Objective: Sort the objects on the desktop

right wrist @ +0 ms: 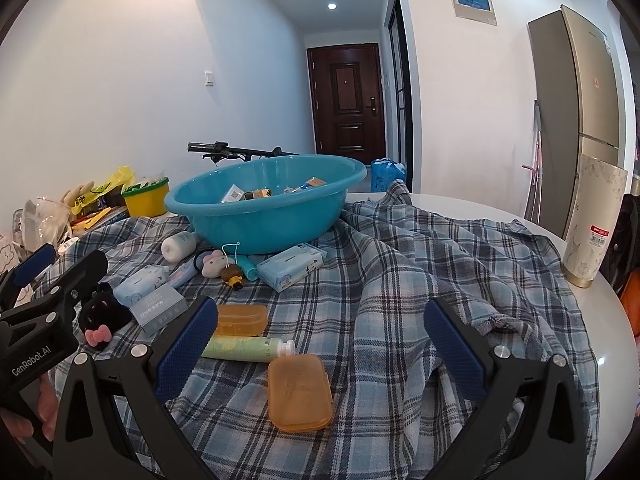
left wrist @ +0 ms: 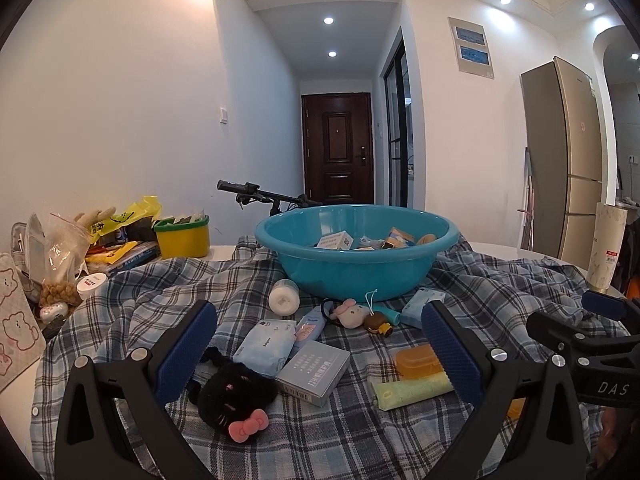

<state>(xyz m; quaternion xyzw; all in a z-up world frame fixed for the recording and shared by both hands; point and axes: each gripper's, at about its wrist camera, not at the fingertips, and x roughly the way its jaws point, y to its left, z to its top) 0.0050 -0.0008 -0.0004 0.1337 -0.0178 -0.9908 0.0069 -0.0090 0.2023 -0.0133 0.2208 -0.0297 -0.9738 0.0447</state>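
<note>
On the plaid cloth (right wrist: 400, 280), nearest the cameras, both tools are held low with jaws spread wide and nothing gripped: the left gripper (left wrist: 320, 344) and the right gripper (right wrist: 320, 340).

Between the left fingers a black plush (left wrist: 232, 396) with a pink bow is seen, touching a grey box (left wrist: 314, 372). A pale blue pack (left wrist: 266, 346) lies just behind the box. By the left gripper's right finger a green tube (left wrist: 412, 390) and an orange case (left wrist: 418, 360) are noted, side by side.

Between the right fingers a second orange case (right wrist: 300, 392) lies flat, close to the tube's cap.

Farther on, a white bottle (left wrist: 284, 298) lies on its side just beside the basin (left wrist: 356, 272). A pink plush charm (left wrist: 352, 314), a brown charm (left wrist: 378, 324) and a tissue pack (right wrist: 290, 266) are grouped at the basin's foot.

The teal basin stands upright on the cloth; several small boxes (left wrist: 336, 240) are already inside.

Left of it a yellow tub (left wrist: 184, 236) and a heap of bags (left wrist: 60, 248) are seen. Beyond, a handlebar (left wrist: 256, 194), a fridge (left wrist: 564, 160) and a dark door (left wrist: 338, 148) are recorded.
</note>
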